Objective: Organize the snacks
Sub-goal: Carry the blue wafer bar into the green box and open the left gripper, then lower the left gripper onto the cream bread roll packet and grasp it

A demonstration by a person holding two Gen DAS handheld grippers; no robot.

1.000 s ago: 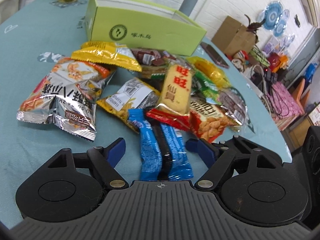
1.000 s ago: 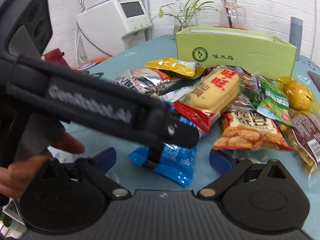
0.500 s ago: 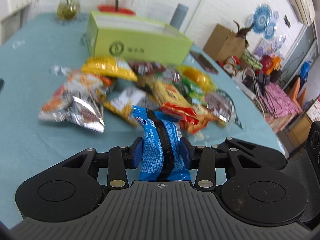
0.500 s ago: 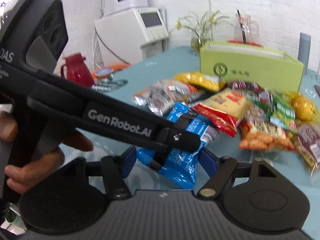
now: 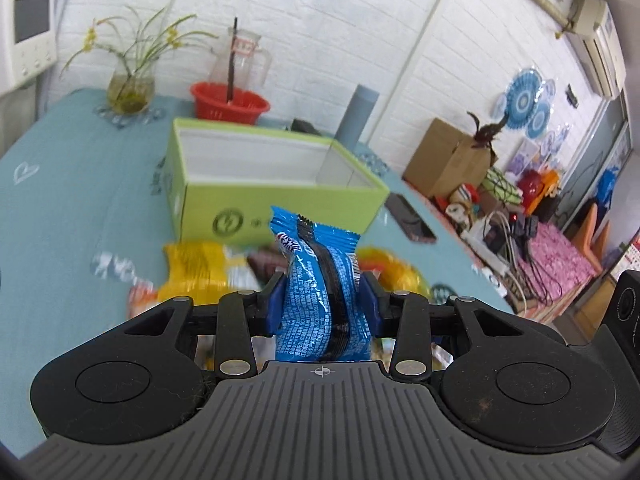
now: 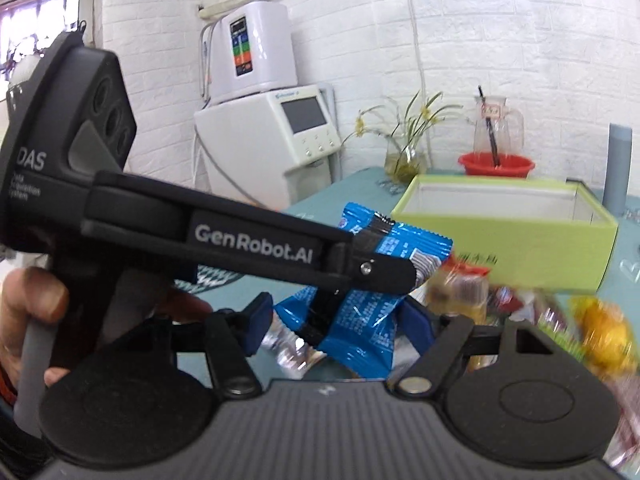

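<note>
Blue snack packet (image 5: 320,300) is being clenched by my left gripper (image 5: 322,306); I am keeping it level toward green box (image 5: 276,184); right gripper (image 6: 340,326) is straddling it loosely.

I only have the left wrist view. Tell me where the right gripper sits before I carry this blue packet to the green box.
Observer: The right gripper is just under the left gripper; the lower end of the blue packet hangs between its blue pads.
Operator: Say whether it grips.
Observer: The pads flank the wrapper closely on both sides; I cannot tell whether they press.
Operator: Report what holds the left gripper.
Observer: A hand wraps its handle, at the left edge of the right wrist view.
</note>
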